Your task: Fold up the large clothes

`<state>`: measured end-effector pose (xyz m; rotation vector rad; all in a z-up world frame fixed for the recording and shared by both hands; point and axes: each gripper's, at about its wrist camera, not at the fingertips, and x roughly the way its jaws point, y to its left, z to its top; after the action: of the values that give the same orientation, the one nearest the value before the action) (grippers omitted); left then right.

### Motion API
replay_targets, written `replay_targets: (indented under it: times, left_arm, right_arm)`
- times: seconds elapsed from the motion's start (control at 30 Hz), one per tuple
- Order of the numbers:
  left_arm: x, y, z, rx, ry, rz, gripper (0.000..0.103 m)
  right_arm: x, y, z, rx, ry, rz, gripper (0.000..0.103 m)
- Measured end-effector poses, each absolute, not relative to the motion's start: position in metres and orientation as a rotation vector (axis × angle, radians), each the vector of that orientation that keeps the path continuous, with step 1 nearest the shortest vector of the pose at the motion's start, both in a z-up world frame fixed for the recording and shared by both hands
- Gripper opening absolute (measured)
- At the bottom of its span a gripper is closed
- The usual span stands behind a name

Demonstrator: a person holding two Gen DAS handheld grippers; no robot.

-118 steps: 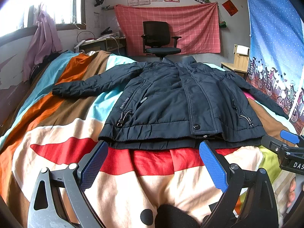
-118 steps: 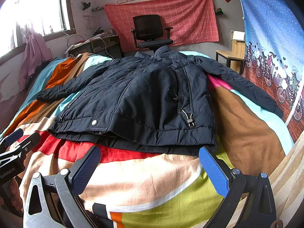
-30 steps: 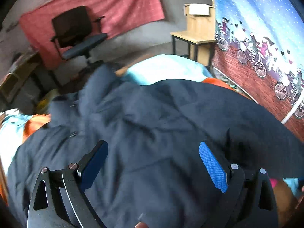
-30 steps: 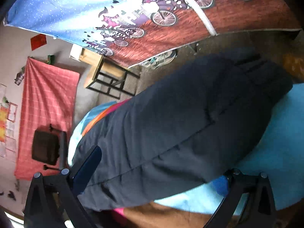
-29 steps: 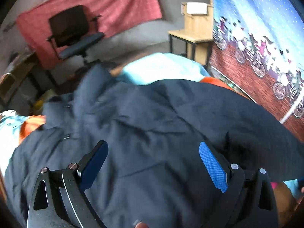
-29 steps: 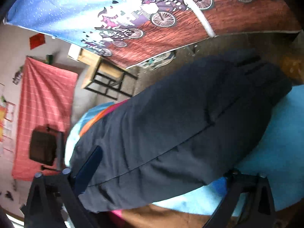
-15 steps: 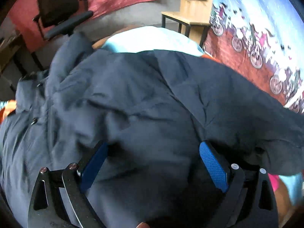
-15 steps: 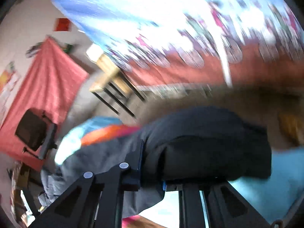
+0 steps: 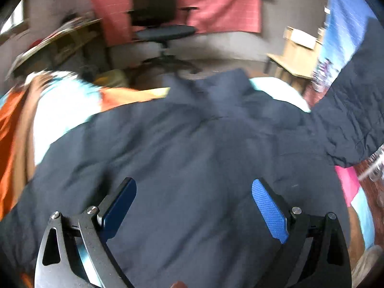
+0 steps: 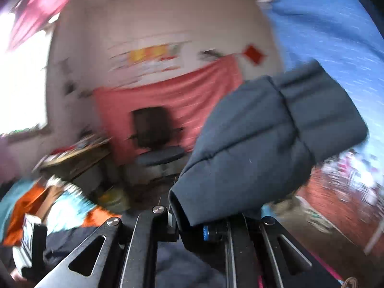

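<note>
Grippers: two; right gripper [image 10: 192, 230] pinches one jacket's [image 9: 192, 163] single sleeve [image 10: 264, 144].

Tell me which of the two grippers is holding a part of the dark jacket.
The right gripper: its jaws have just closed on the jacket sleeve, lifted clear. The left gripper is open over the jacket body, gripping nothing.

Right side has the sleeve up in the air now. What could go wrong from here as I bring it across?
1. The right gripper pinches only the sleeve near its cuff. The padded fabric looks bulky, so it might slip out mid-swing.
2. The left gripper is open above the jacket body, pinning nothing. Pulling the sleeve could drag the whole jacket across the bedspread.
3. Both views are blurred, so judging where the sleeve lands may be unreliable.
</note>
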<state>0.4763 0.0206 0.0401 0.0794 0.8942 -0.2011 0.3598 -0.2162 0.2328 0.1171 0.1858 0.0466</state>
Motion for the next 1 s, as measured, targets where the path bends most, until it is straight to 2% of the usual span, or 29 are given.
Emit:
replay_targets:
  times: [0.13,0.27,0.3,0.37,0.4,0.43,0.47,0.67,0.83,0.87,0.9,0.93,1.0]
  left_arm:
    - [0.458,0.071,0.038,0.023,0.905,-0.077,0.095]
    - [0.441,0.122,0.029,-0.094,0.937,-0.059,0.095]
    - [0.438,0.13,0.027,-0.125,0.941,-0.063,0.095]
    - [0.43,0.149,0.026,-0.195,0.946,-0.081,0.095]
    - [0.426,0.158,0.027,-0.228,0.943,-0.094,0.095]
    - [0.428,0.162,0.029,-0.25,0.939,-0.104,0.095]
    - [0.427,0.167,0.031,-0.277,0.925,-0.119,0.095]
    - [0.432,0.163,0.035,-0.406,0.888,-0.246,0.095]
    - [0.459,0.122,0.01,-0.409,0.981,-0.327,0.094]
    - [0.464,0.115,0.004,-0.408,0.995,-0.326,0.091]
    - [0.466,0.11,0.001,-0.403,0.994,-0.316,0.07]
    - [0.468,0.104,-0.003,-0.385,1.007,-0.285,0.054]
    - [0.471,0.097,-0.002,-0.366,1.012,-0.232,0.04]
  right_arm:
    - [0.398,-0.127,0.21,-0.019,0.315,0.183,0.015]
    - [0.431,-0.065,0.163,-0.106,0.506,0.262,0.016]
    - [0.44,-0.047,0.146,-0.144,0.57,0.287,0.019]
    - [0.444,-0.046,0.115,-0.186,0.642,0.315,0.034]
    - [0.448,-0.035,0.098,-0.214,0.695,0.334,0.053]
    - [0.447,-0.031,0.09,-0.221,0.718,0.346,0.077]
    - [0.447,-0.027,0.078,-0.221,0.745,0.37,0.085]
    - [0.4,-0.047,0.061,-0.21,0.743,0.442,0.086]
    - [0.38,-0.11,0.077,-0.15,0.666,0.352,0.086]
    - [0.38,-0.128,0.078,-0.145,0.654,0.306,0.086]
    - [0.38,-0.146,0.081,-0.137,0.649,0.265,0.086]
    - [0.381,-0.157,0.083,-0.129,0.649,0.232,0.086]
    - [0.387,-0.193,0.085,-0.085,0.659,0.134,0.086]
